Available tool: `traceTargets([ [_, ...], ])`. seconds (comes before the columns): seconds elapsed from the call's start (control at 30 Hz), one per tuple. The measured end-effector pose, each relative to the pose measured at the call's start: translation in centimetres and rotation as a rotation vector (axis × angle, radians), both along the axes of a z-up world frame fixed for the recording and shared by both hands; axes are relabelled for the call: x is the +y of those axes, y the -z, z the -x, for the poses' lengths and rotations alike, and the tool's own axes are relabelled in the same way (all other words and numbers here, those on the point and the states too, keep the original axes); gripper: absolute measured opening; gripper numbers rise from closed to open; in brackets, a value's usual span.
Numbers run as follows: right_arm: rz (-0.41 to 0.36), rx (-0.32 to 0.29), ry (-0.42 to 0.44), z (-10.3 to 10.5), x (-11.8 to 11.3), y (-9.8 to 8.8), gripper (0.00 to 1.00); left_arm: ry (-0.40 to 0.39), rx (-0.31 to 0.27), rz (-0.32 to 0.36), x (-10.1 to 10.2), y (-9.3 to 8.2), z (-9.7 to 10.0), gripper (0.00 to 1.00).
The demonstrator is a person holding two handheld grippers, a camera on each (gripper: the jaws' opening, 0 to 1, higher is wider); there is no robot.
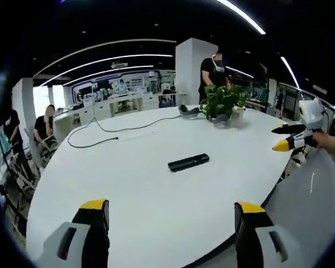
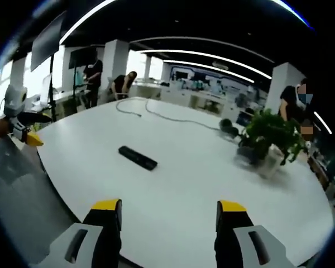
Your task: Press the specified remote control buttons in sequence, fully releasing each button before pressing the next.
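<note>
Nothing looks started yet. The remote [image 1: 188, 162] lies flat near the middle of the white table [image 1: 128, 218], untouched, and both claws hang back at the table's edge, well apart from it. The left gripper [image 1: 171, 215] has its jaws spread wide with nothing between them; the right gripper [image 2: 168, 215] is the same, jaws parted and bare. From the left gripper view the right one also shows off to the side, past the rim. I'd judge every button press is still to come.

The 1 container about is a pot [image 2: 269, 160] holding a leafy plant [image 2: 273, 131], beyond the remote. A cable [image 1: 109, 132] trails across the far side.
</note>
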State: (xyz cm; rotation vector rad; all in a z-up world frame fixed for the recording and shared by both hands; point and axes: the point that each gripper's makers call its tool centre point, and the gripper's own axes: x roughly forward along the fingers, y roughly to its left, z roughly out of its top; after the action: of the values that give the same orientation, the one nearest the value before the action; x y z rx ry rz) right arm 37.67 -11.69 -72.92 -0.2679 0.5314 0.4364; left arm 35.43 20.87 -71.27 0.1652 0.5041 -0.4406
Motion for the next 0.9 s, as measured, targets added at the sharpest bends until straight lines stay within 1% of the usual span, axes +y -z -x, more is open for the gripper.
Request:
traceTargets([
  [0.03, -0.009, 0.004, -0.005, 0.0, 0.2, 0.0, 0.66, 0.015, -0.006, 0.003, -0.4, -0.6, -0.4, 1.0],
  [0.1, -0.02, 0.018, -0.009, 0.1, 0.3, 0.2, 0.65, 0.045, -0.046, 0.027, -1.5, -2.5, -1.8, 1.0],
  [0.13, -0.024, 0.021, -0.009, 0.1, 0.3, 0.3, 0.65, 0.057, -0.053, 0.032, -2.0, -3.0, -2.6, 1.0],
  [0.2, -0.035, 0.026, -0.003, 0.1, 0.2, 0.3, 0.65, 0.083, -0.059, 0.034, -2.6, -3.3, -3.5, 1.0],
  [0.23, -0.037, 0.025, 0.004, 0.1, 0.1, 0.3, 0.65, 0.093, -0.057, 0.028, -2.9, -3.1, -4.2, 1.0],
  [0.3, -0.038, 0.023, 0.018, 0.0, -0.1, 0.3, 0.64, 0.112, -0.015, 0.022, -3.6, -2.1, -5.1, 1.0],
  [0.37, -0.038, 0.027, 0.029, 0.0, -0.4, 0.3, 0.63, 0.116, 0.001, 0.04, -4.2, -1.5, -5.9, 1.0],
  [0.47, -0.034, 0.033, 0.038, 0.0, -0.6, 0.5, 0.63, 0.135, 0.033, 0.091, -5.6, -0.4, -6.8, 1.0],
  [0.57, -0.025, 0.046, 0.033, 0.1, -0.5, 0.7, 0.62, 0.15, 0.047, 0.101, -6.3, 0.6, -7.3, 0.97],
  [0.6, -0.019, 0.054, 0.027, 0.1, -0.4, 0.9, 0.63, 0.153, 0.022, 0.13, -6.6, 0.5, -7.7, 0.95],
  [0.63, -0.015, 0.061, 0.015, 0.2, -0.3, 1.1, 0.63, 0.143, 0.028, 0.215, -7.2, 0.4, -7.9, 0.95],
  [0.67, -0.018, 0.065, 0.005, 0.3, -0.1, 1.1, 0.62, 0.138, 0.059, 0.261, -7.6, 0.6, -8.0, 0.98],
  [0.7, -0.02, 0.068, -0.003, 0.3, 0.1, 1.2, 0.62, 0.133, 0.085, 0.278, -7.5, 1.2, -8.2, 0.99],
  [0.73, -0.017, 0.073, -0.014, 0.4, 0.3, 1.3, 0.62, 0.144, 0.105, 0.265, -7.5, 1.8, -8.3, 0.99],
  [0.77, -0.013, 0.077, -0.019, 0.4, 0.4, 1.4, 0.62, 0.145, 0.125, 0.266, -7.5, 2.3, -8.4, 0.99],
  [0.83, -0.001, 0.085, -0.023, 0.5, 0.4, 1.6, 0.62, 0.141, 0.123, 0.256, -7.4, 2.8, -8.9, 0.99],
  [0.9, 0.001, 0.086, -0.019, 0.5, 0.3, 1.6, 0.61, 0.133, 0.134, 0.251, -7.2, 3.4, -9.5, 0.99],
])
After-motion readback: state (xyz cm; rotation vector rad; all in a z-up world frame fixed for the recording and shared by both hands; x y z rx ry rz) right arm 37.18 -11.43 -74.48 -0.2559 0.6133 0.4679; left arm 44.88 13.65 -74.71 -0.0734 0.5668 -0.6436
